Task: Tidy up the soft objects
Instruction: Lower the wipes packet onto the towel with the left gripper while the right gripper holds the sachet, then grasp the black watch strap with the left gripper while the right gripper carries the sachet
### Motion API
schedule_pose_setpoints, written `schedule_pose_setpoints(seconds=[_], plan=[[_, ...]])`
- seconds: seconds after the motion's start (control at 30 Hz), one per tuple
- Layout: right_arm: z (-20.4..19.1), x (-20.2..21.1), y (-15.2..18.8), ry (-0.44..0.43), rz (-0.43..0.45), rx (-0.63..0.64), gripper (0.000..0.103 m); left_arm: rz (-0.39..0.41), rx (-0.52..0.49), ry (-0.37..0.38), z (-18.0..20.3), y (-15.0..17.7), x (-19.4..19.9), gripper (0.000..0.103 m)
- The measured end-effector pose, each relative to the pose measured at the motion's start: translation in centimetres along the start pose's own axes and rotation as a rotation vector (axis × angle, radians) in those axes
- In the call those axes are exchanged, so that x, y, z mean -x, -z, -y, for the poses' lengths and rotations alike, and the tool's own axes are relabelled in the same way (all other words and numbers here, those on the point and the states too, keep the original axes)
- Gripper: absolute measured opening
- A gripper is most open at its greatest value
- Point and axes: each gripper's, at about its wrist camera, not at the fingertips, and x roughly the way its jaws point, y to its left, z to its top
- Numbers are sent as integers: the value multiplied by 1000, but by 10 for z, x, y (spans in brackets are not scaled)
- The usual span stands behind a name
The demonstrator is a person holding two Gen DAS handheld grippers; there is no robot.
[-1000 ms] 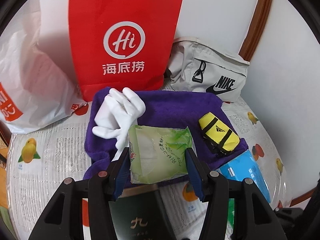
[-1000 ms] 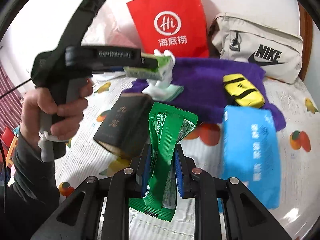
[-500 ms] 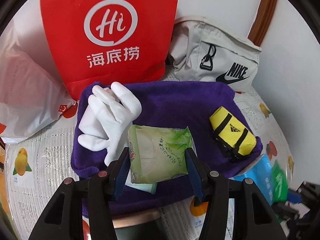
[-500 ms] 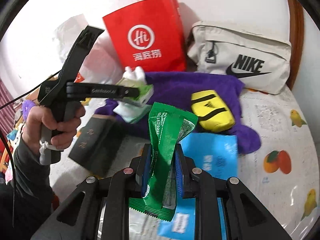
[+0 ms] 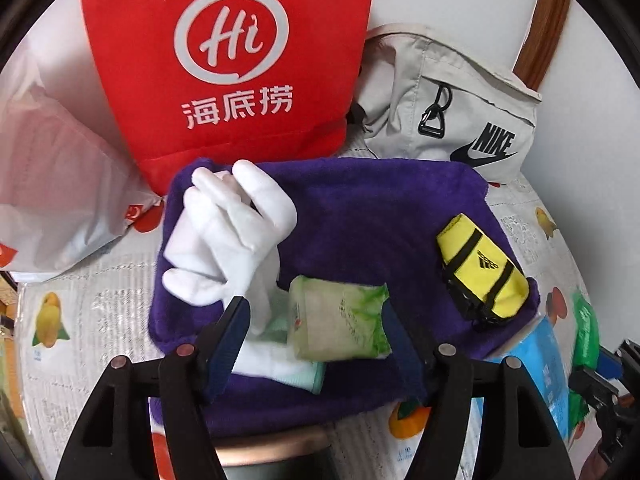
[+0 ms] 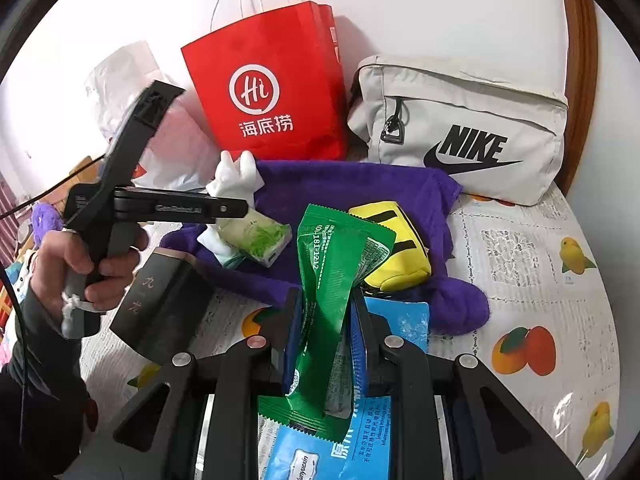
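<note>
From the left wrist view, the left gripper (image 5: 316, 330) hangs over a plush purple towel (image 5: 360, 208) spread on the bench. Its jaws are opening; the pale green tissue pack (image 5: 340, 324), a soft crinkled plastic pillow, lies between the blue pads, the left pad clear of it and the right one at its edge. Beside the pack lies a puffy white glove (image 5: 232, 232), its fingers pointing away. A yellow pouch (image 5: 482, 272) with black straps rests on the towel's right part. Behind stand a stiff red paper bag (image 5: 240, 60) and a grey fabric sling bag (image 5: 452, 112). The bench wears a glossy fruit-printed cloth (image 5: 80, 320).

From the right wrist view, the right gripper (image 6: 324, 340) has its jaws clamped on a shiny green foil packet (image 6: 336, 272), pinched and creased at its middle, held above a flat blue wipes pack (image 6: 352, 440). A hand (image 6: 84, 264) grips the other tool's handle at left, near a dark boxy carton (image 6: 160, 304).
</note>
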Motion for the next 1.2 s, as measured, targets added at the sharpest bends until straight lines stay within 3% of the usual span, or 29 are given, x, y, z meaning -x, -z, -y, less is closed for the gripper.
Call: schedule_pose_setpoints(seconds=[0.23, 0.6, 0.73, 0.9, 1.1, 1.2], plan=[[0, 6, -3, -1, 16, 3, 23, 33, -27, 6, 1, 38, 53, 66], [2, 17, -9, -11, 49, 14, 23, 49, -66, 26, 13, 145, 126, 66], [3, 16, -16, -13, 61, 17, 23, 0, -35, 27, 13, 178, 122, 66], [3, 21, -16, -5, 67, 22, 23, -48, 38, 106, 11, 202, 99, 58], [7, 31, -9, 41, 55, 19, 23, -89, -43, 112, 34, 213, 70, 47], [12, 33, -5, 57, 54, -4, 23, -140, -107, 70, 45, 220, 54, 43]])
